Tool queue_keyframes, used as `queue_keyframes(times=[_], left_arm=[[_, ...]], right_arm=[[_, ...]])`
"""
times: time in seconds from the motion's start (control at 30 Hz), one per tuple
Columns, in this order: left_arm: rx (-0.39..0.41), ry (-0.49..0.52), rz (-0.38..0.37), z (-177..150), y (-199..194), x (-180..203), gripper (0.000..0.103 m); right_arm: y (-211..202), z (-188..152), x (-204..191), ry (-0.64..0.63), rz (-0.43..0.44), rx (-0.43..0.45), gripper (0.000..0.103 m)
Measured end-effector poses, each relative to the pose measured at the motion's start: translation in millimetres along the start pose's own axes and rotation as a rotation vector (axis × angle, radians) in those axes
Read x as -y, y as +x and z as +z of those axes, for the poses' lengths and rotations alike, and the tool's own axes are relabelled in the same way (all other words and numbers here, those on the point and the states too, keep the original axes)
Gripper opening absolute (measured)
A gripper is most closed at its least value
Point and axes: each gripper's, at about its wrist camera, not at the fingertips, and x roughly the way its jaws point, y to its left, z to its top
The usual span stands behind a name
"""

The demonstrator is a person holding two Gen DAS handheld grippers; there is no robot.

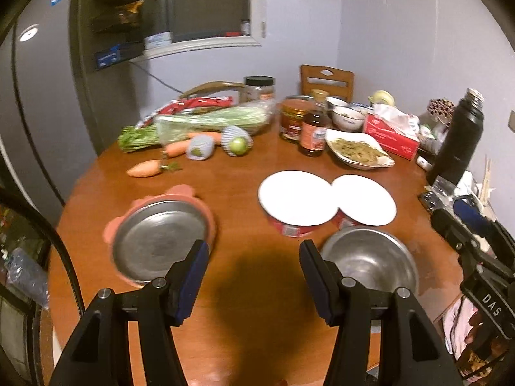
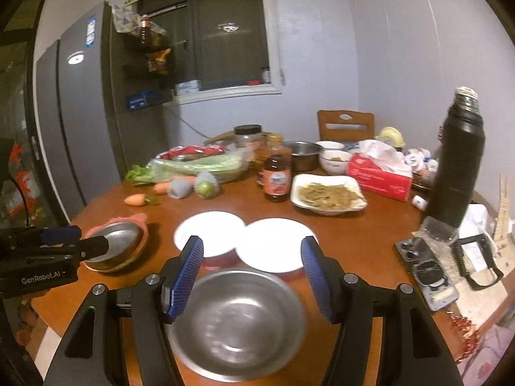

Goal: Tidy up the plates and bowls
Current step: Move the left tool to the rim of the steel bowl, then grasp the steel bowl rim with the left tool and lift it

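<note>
A steel plate (image 1: 157, 239) lies on a pink holder (image 1: 180, 193) at the table's near left; it also shows in the right wrist view (image 2: 114, 244). A steel bowl (image 1: 370, 260) stands at the near right, also in the right wrist view (image 2: 238, 325). Two white plates (image 1: 294, 197) (image 1: 365, 199) rest on red bowls (image 1: 289, 228) behind it; they show again in the right wrist view (image 2: 210, 233) (image 2: 276, 244). My left gripper (image 1: 254, 257) is open above bare table between the steel plate and bowl. My right gripper (image 2: 252, 257) is open above the steel bowl.
The round wooden table (image 1: 231, 173) carries carrots (image 1: 145, 169), celery (image 1: 206, 120), jars, a sauce bottle (image 1: 313, 128), a dish of food (image 1: 357, 151), a tissue box (image 1: 391, 133) and a black thermos (image 1: 458, 138). A fridge (image 1: 38, 96) stands left, a chair (image 1: 326, 80) behind.
</note>
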Motion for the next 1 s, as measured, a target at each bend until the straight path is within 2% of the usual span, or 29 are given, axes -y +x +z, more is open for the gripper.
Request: queue_keyframes(times=[0.2,0.33,0.47,0.6,0.73,1.0], left_arm=[[-0.053,0.032,-0.04,-0.5,27.1,32.7,0.058],[-0.085,0.054,-0.051,-5.5,40.0,47.2,0.058],[-0.101,0.065,-0.063,-9.4,46.9,52.5,0.058],[-0.129,0.065,-0.075,-13.0,59.1,53.7,0.058],[-0.178,0.064,-0.079,-18.4,73.5,53.6,0.058],[-0.21,0.055,-0.119,-24.5,87.2,57.4,0.058]], right_arm=[[5.8,-15.5,36.6,0.044,-0.033,-0.07,0.065],[15.1,-28.5,54.8,0.097,0.01,-0.143,0.065],[26.6,-41.7,56.6,0.094,0.014,-0.202,0.065],[36.3,-50.3,54.5,0.105,0.058,-0.238,0.065],[43.7,-54.4,54.0,0.114,0.058,-0.258,0.065],[56.3,-65.2,57.4,0.124,0.071,-0.298,0.065]])
